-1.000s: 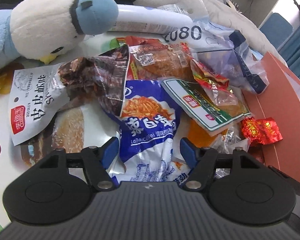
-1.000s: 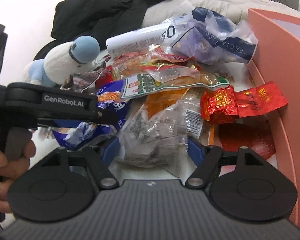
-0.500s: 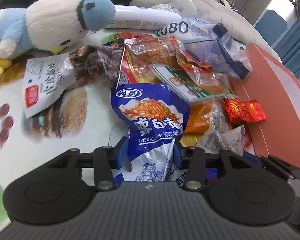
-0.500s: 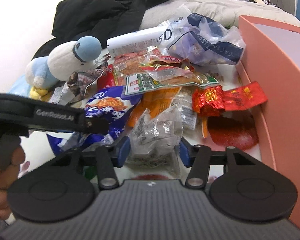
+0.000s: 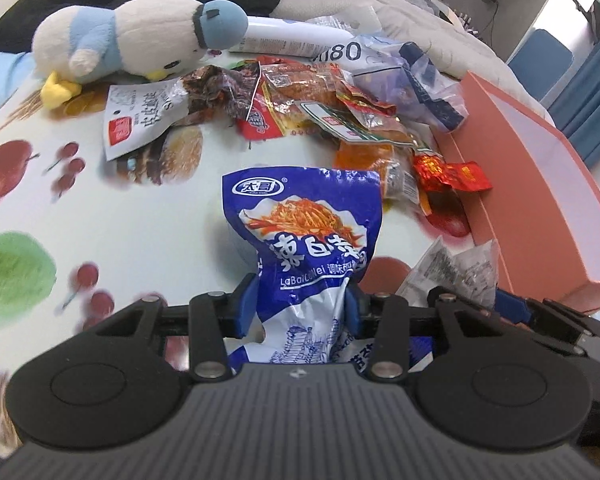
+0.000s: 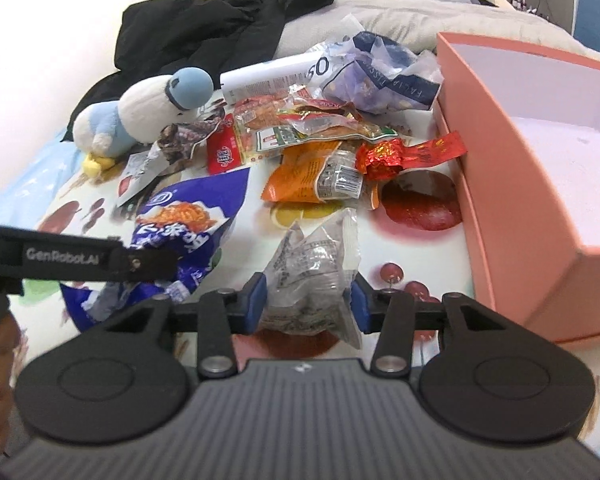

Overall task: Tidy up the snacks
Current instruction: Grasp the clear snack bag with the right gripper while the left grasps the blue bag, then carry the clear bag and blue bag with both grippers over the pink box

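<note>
My left gripper [image 5: 300, 304] is shut on a blue and white snack bag [image 5: 308, 236] and holds it above the fruit-print tablecloth. The bag also shows in the right wrist view [image 6: 184, 220]. My right gripper [image 6: 308, 300] is shut on a clear silver snack packet [image 6: 312, 272], which shows in the left wrist view [image 5: 456, 272] beside the pink box. A pile of snack packets [image 5: 332, 120] lies further back. The open pink box [image 6: 540, 168] stands to the right.
A blue and white plush bird [image 5: 136, 40] lies at the back left. A white tube [image 5: 296, 38] and a clear plastic bag [image 6: 380, 76] lie behind the pile. A black jacket [image 6: 228, 28] lies at the far edge. A red foil packet [image 6: 408, 152] rests against the box.
Both grippers closed on their packets and pulled them back from the pile. The blue bag and the clear packet are lifted and nearer to the cameras.
</note>
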### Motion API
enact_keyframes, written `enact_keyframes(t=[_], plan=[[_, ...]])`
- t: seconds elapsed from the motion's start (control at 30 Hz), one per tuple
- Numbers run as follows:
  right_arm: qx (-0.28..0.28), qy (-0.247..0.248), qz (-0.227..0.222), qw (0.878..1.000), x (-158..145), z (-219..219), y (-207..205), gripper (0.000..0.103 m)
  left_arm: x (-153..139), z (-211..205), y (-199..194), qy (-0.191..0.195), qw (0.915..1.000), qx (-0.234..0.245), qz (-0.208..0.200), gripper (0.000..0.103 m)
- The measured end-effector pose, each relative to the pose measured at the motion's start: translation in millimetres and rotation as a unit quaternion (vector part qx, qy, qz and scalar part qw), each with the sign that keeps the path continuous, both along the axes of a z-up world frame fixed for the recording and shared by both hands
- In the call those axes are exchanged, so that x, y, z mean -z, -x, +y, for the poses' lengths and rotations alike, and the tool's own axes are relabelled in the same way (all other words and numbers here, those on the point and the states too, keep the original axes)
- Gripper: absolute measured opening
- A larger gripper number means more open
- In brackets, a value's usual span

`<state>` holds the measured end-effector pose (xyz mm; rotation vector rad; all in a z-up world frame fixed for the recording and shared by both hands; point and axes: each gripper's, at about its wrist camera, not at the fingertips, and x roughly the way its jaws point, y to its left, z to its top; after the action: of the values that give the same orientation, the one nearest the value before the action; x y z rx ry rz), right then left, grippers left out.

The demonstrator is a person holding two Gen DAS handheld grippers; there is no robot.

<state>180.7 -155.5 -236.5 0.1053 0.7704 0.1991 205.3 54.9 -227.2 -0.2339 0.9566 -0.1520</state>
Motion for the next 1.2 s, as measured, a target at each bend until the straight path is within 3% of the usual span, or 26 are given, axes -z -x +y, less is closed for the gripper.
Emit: enact_keyframes(t=[0.23,0.6,1.2], plan=[[0.014,0.005,-0.017,1.0,-25.0,-11.4,22.4,0.045,-25.1,-5.4,30.9,0.007,0.9998,-0.006,-0.017,0.048],[0.028,-0.003,-0.061,0.998,-77.8,-33.0,63.5,0.045,-91.9,-30.7,76.3,0.0,0.9973,-0.002,-0.073,0.048],[0.102,-0.012,-0.111,0.989,-146.6,-96.3,129.5,0.044,-167.9,-108.5,107.2,0.026,0.9901,0.072,-0.118,0.048]])
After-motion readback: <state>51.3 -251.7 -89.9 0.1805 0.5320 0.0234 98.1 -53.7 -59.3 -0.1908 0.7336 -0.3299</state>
